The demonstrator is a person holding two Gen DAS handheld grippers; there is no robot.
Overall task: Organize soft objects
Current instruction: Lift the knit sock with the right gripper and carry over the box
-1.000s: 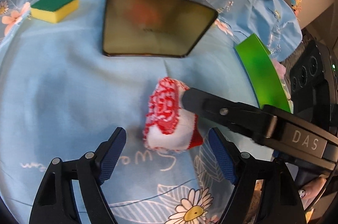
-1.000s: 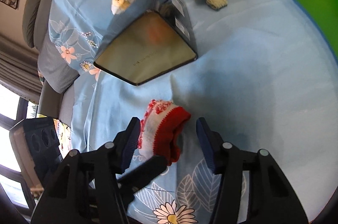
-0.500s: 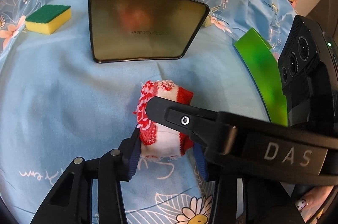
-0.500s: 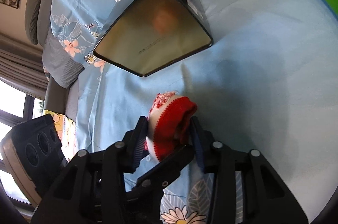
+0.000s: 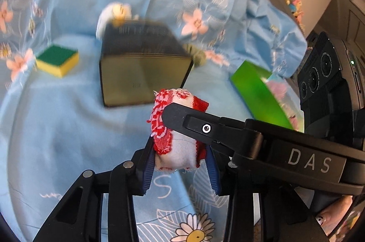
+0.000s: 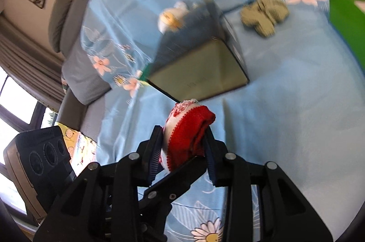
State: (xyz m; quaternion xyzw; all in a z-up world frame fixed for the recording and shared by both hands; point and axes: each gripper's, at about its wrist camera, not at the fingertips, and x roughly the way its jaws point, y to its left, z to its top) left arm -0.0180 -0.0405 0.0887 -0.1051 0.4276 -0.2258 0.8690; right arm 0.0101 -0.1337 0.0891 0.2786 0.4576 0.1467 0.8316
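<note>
Red-and-white knitted cloth, a small rolled bundle (image 5: 176,141), is pinched from two sides at once and sits raised off the pale blue floral sheet (image 5: 57,128). The left gripper (image 5: 180,170) comes in from the bottom of its own view, angled downward, its blue-padded jaws pressing on the lower white part of the bundle; its jaws have just been closing, with the bundle between them. The right gripper (image 6: 182,156) also points downward from the bottom of its view and clamps the red folded side of the same bundle (image 6: 189,134); its jaws too have just been closing on it. In the left wrist view one black finger of the right gripper crosses from the right edge and lies over the top of the bundle. In the right wrist view a finger of the left gripper reaches in from below, under the bundle.

Beyond the bundle, on the sheet, stands a dark open tin box (image 5: 143,73), blurred. A yellow sponge with a green top (image 5: 58,60) lies to its left. A small white plush toy (image 5: 113,16) sits behind it. An olive cloth (image 6: 264,14) lies to the box's right, near a green board (image 5: 257,91).
</note>
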